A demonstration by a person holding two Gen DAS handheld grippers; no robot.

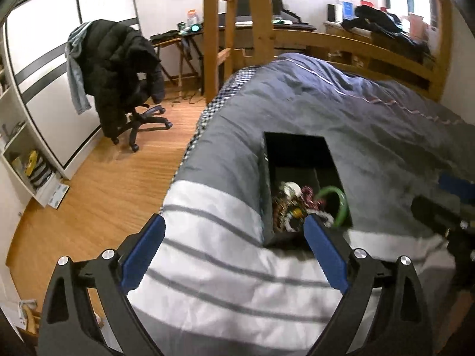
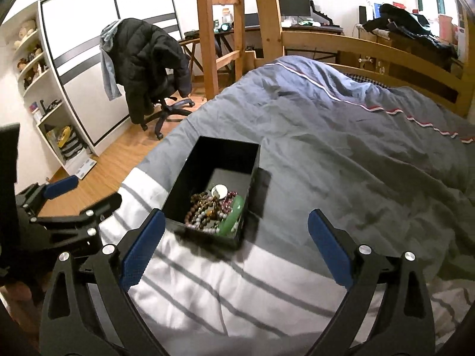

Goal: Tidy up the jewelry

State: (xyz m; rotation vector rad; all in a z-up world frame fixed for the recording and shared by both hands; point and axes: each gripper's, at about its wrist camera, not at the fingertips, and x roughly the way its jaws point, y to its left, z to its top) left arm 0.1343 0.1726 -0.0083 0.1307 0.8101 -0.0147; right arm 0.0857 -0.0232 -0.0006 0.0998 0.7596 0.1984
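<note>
I have both tools hovering over the bed's grey and white striped quilt [image 2: 225, 284], nothing held. The open black rectangular box [image 2: 194, 175] sits on the quilt near the bed's edge, and the jewelry is heaped at its near end: brown and pink bead bracelets [image 2: 204, 206], a translucent green bangle [image 2: 234, 218] leaning against the wall, a small white disc [image 2: 220, 190]. My left gripper [image 1: 234, 238] has its fingers spread wide beside the box, its right fingertip crossing the near rim. My right gripper [image 2: 236, 228] is equally spread, framing the box. I judge this a staging pose before reaching in.
</note>
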